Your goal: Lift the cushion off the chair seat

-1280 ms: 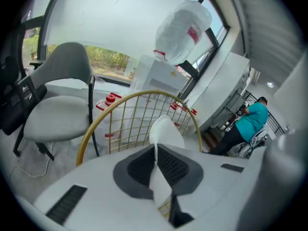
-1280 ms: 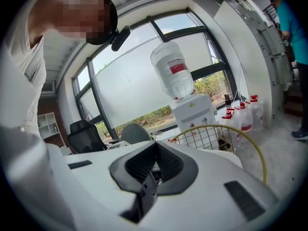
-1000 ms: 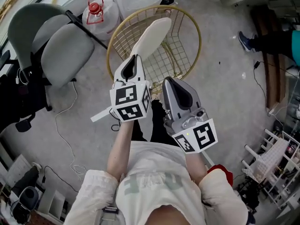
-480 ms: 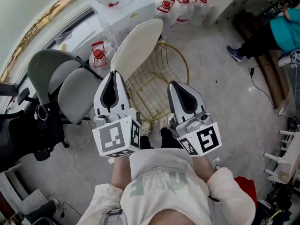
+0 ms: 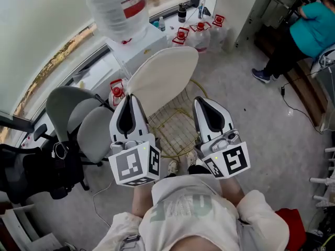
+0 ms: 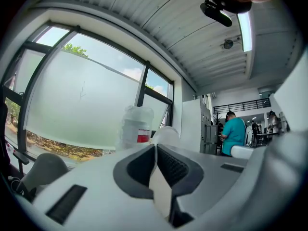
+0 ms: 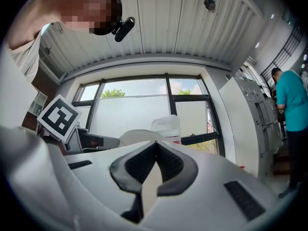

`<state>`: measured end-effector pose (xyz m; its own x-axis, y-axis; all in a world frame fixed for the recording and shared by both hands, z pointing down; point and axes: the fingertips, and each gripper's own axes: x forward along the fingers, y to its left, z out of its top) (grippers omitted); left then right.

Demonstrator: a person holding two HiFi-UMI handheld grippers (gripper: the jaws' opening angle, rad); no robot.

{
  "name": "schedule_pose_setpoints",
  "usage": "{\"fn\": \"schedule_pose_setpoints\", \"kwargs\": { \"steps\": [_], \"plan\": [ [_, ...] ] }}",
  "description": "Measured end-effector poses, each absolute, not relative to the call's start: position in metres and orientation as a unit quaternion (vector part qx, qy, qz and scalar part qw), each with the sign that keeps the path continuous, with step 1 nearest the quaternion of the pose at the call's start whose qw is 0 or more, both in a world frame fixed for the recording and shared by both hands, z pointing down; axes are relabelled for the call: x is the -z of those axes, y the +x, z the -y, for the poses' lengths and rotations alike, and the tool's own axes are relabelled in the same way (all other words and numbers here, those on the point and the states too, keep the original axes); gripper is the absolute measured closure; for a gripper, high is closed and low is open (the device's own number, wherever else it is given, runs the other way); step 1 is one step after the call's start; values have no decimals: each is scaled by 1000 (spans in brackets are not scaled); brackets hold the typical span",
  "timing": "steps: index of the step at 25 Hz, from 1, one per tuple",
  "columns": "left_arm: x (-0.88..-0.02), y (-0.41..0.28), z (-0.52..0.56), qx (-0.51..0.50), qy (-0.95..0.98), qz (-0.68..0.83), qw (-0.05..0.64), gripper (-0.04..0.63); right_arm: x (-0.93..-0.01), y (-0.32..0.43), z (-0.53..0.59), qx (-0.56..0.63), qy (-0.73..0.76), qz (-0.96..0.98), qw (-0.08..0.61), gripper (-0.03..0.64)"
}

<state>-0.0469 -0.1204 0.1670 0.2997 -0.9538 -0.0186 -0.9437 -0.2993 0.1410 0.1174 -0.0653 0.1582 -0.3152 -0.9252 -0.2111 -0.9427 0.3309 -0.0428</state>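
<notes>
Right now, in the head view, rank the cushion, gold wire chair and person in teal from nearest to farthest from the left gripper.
1. cushion, held in the left gripper jaws.
2. gold wire chair, below it.
3. person in teal, far upper right.

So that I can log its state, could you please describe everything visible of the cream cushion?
The cushion is a thin, flat, rounded pad in plain cream, smooth like fabric or leather. It is off the seat, held in the air and tilted up and away above the gold wire chair, with no visible contact between them. The left gripper is shut on its lower left edge; nothing else appears to touch it.
</notes>
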Motion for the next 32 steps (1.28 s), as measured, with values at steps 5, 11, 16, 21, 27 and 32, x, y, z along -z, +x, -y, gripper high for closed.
{"fn": "schedule_pose_setpoints", "kwargs": {
  "steps": [5,11,16,21,27,32],
  "plan": [
    [-167,-32,120,46,810,582,53,568,-156,132,63,-46,-591,-799,99,600],
    [-168,-25,120,42,811,581,53,568,-160,144,62,-48,-607,-789,83,600],
    [-170,-24,119,39,808,585,58,568,-161,149,60,-48,-609,-787,80,600],
    [-170,-26,119,39,805,589,58,568,-162,149,60,-48,-610,-787,78,600],
    [-169,-26,117,39,804,591,56,568,-165,150,59,-46,-608,-789,75,600],
    [-168,-25,115,41,806,589,54,568,-165,150,57,-49,-609,-788,74,600]
  ]
}}
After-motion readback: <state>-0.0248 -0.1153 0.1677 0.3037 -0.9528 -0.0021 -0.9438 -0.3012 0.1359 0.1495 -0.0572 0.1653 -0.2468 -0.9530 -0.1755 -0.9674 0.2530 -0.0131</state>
